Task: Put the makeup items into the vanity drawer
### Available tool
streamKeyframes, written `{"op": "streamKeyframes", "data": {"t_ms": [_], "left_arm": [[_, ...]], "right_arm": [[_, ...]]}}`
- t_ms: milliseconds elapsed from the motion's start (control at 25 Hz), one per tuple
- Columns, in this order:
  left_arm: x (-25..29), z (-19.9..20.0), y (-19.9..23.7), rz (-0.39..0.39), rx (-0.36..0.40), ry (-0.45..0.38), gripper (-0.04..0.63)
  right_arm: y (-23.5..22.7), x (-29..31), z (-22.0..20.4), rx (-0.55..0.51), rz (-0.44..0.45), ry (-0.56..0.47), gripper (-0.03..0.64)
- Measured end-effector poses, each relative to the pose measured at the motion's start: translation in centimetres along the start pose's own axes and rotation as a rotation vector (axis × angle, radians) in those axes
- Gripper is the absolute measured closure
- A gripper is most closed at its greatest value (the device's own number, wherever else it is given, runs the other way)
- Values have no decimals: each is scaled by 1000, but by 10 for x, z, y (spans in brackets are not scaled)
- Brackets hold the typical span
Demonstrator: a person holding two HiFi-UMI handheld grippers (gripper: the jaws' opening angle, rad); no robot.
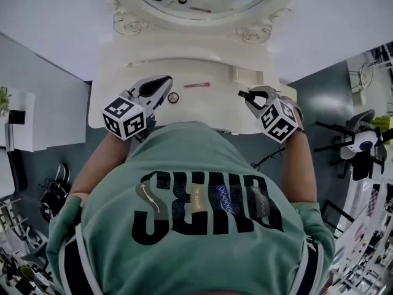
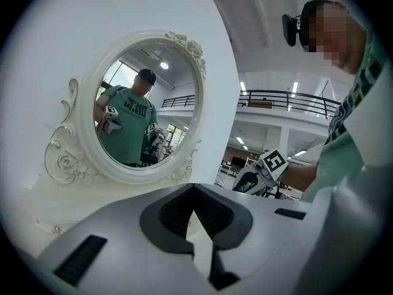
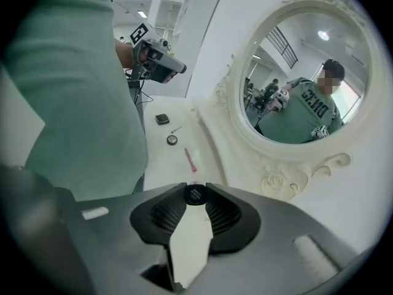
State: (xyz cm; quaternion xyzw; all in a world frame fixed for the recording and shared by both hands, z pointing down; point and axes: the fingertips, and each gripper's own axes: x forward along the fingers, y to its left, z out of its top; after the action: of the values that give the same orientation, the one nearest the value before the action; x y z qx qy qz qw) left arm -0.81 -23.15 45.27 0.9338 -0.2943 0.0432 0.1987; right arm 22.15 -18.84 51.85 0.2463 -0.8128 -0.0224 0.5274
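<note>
A cream vanity [image 1: 209, 66] with carved scrollwork fills the centre of the head view, its top backed by an oval mirror [image 1: 184, 18] in an ornate frame. A person in a green printed shirt [image 1: 196, 214] stands against the front edge, a gripper in each hand held over the tabletop. The glass reflects the person from both gripper views.

The left gripper [image 1: 164, 83] hangs over the left part of the top. Its jaws are brought together at the tips with nothing between them, as the left gripper view shows.

The right gripper [image 1: 249, 95] is over the right part of the top. Its jaws are pinched on a small black round item [image 3: 196, 194], possibly a cap or a tiny pot; the view is too coarse to say which.

The other makeup pieces lie loose on the vanity top between the two grippers. A red pencil [image 1: 196, 85] lies near the middle. A round compact [image 1: 174, 97] sits just beside the left gripper's tips. A black square case [image 3: 162, 119] and a thin pin [image 3: 176, 129] lie beyond the compact in the right gripper view, below the left gripper.
</note>
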Motion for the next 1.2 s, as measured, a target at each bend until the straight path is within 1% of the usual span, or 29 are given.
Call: {"op": "streamKeyframes", "data": {"t_ms": [160, 240, 320, 560, 640, 760, 840, 920, 1200], "left_arm": [[8, 8, -5, -2, 14, -19, 592], [8, 12, -4, 5, 7, -36, 592], [5, 18, -2, 16, -4, -59, 592], [-11, 44, 9, 58, -47, -151, 592], [-15, 51, 9, 59, -60, -171, 592], [-20, 57, 7, 55, -74, -187, 592], [-22, 59, 6, 58, -77, -191, 592], [-24, 60, 4, 62, -76, -190, 592], [-33, 61, 7, 77, -56, -184, 592]], "right_arm": [[-8, -15, -12, 42, -34, -27, 512], [-14, -23, -7, 94, -41, -92, 512], [-21, -35, 7, 189, -42, -222, 512], [-53, -75, 43, 516, -39, -703, 512], [-59, -83, 51, 588, -33, -825, 512], [-63, -91, 60, 655, -23, -954, 512], [-64, -95, 64, 693, -14, -1016, 512], [-62, -98, 66, 712, -9, -1051, 512], [-61, -90, 76, 696, -7, -1049, 512]]}}
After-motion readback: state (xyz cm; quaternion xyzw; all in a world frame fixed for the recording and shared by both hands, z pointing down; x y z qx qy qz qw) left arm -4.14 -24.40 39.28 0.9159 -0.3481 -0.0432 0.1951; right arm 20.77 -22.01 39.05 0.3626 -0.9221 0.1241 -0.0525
